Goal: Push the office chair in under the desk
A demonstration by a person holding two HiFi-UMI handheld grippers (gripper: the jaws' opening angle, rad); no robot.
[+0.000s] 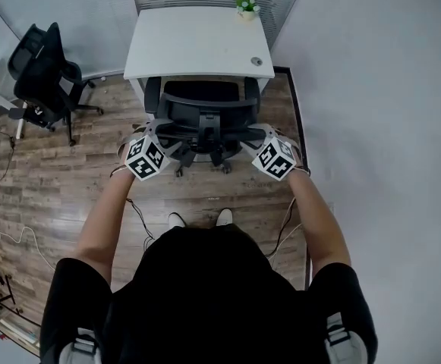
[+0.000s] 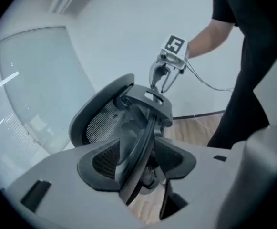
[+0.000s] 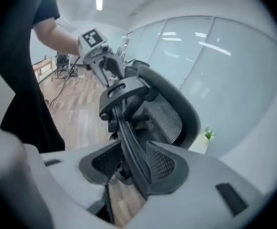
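A black mesh office chair point(image 1: 203, 114) stands with its seat tucked beneath the white desk point(image 1: 190, 44); its backrest faces me. My left gripper point(image 1: 159, 133) hovers at the backrest's left top corner and my right gripper point(image 1: 255, 138) at the right top corner. In the left gripper view the jaws of the left gripper point(image 2: 138, 168) stand wide apart, the chair's back frame point(image 2: 143, 128) running between them without pad contact. The right gripper point(image 3: 128, 163) is likewise open around the back frame point(image 3: 128, 128). Each gripper shows in the other's view, the right gripper point(image 2: 163, 78) and the left gripper point(image 3: 106, 69), both just above the chair's top.
A second black chair point(image 1: 42, 74) stands at the left by a glass wall. A small potted plant point(image 1: 245, 6) sits at the desk's far edge. Cables point(image 1: 7, 233) trail over the wooden floor at the left. A white wall point(image 1: 387, 89) runs close along the right.
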